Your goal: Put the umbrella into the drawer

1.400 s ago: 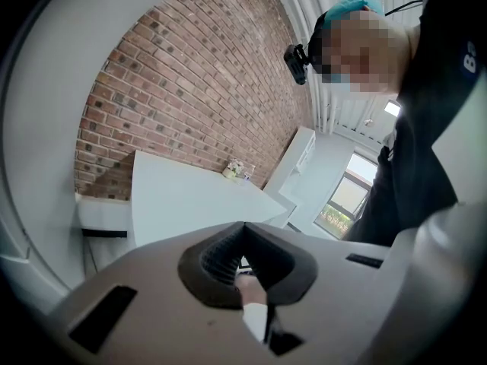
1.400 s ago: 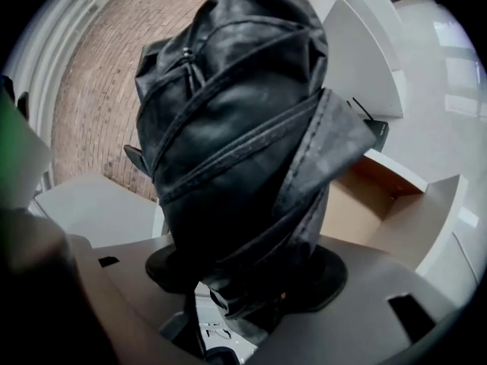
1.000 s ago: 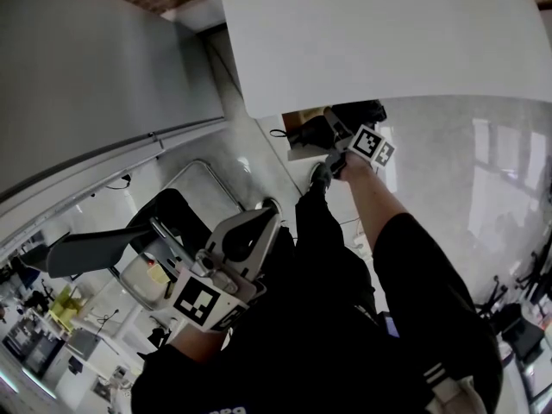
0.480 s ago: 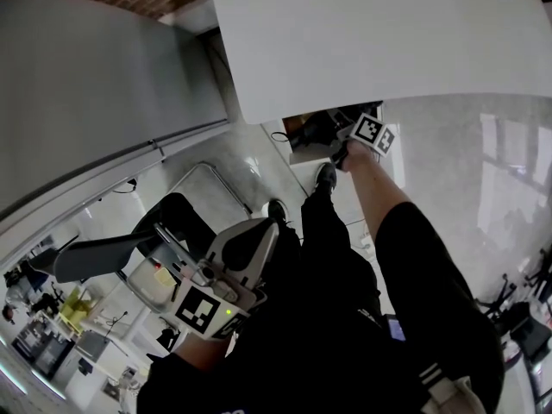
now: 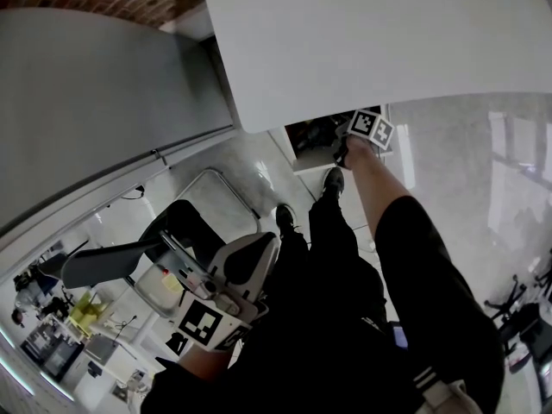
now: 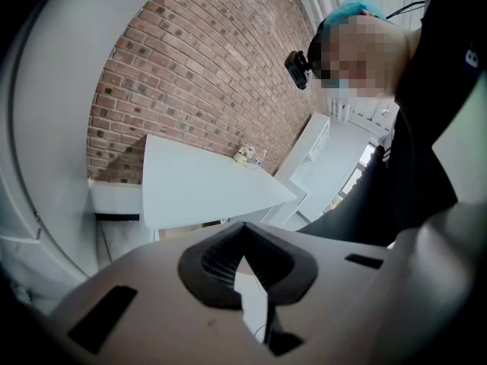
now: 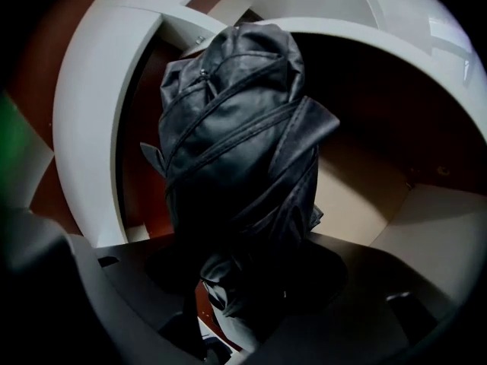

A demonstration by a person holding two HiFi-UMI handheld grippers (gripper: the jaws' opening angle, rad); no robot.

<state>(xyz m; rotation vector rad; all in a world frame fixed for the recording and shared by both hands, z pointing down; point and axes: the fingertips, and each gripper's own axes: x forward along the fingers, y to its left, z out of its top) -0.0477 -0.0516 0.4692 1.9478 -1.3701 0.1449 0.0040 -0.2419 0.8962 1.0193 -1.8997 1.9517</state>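
Note:
A folded black umbrella (image 7: 236, 143) fills the right gripper view, and my right gripper (image 7: 251, 280) is shut on its lower end. Its top points into the open drawer (image 7: 365, 204), which has a white frame and a tan bottom. In the head view the right gripper (image 5: 349, 138) reaches just under the white table's edge, where the drawer (image 5: 304, 155) stands open and the umbrella (image 5: 315, 131) shows as a dark shape inside. My left gripper (image 5: 248, 253) hangs low at the left with its jaws together and nothing between them. It is far from the drawer.
The white table top (image 5: 371, 41) overhangs the drawer. A grey panel (image 5: 95, 102) runs along the left. A black chair with a chrome frame (image 5: 207, 179) stands near the left gripper. The person's legs and shoes (image 5: 332, 179) are below the drawer. A brick wall (image 6: 198, 74) shows behind.
My right gripper has carried the umbrella farther forward, under the table edge and into the drawer opening. The left gripper has drifted slightly lower.

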